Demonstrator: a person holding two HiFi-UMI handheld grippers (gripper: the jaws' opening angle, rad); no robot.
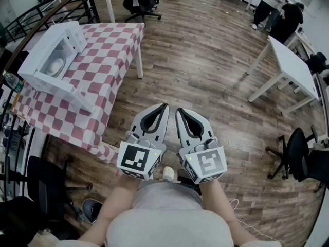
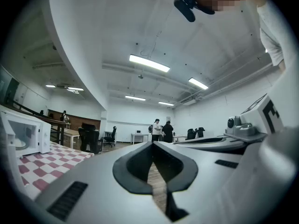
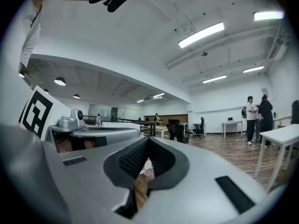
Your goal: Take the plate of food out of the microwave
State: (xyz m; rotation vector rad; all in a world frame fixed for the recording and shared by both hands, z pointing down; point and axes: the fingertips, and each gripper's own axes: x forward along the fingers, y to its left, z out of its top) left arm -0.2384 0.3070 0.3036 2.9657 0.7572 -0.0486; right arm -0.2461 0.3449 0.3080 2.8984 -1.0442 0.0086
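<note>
Reaching hasn't begun: left claw (image 1: 162, 110) and right claw (image 1: 181, 113) both closed, empty; next, approach the microwave (image 1: 54, 55) on the checkered counter (image 1: 110, 60).

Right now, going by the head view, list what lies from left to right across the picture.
microwave → left gripper → right gripper → white table

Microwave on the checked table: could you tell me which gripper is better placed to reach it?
Probably the left gripper: the microwave stands on its side, the right gripper farther off.
</note>
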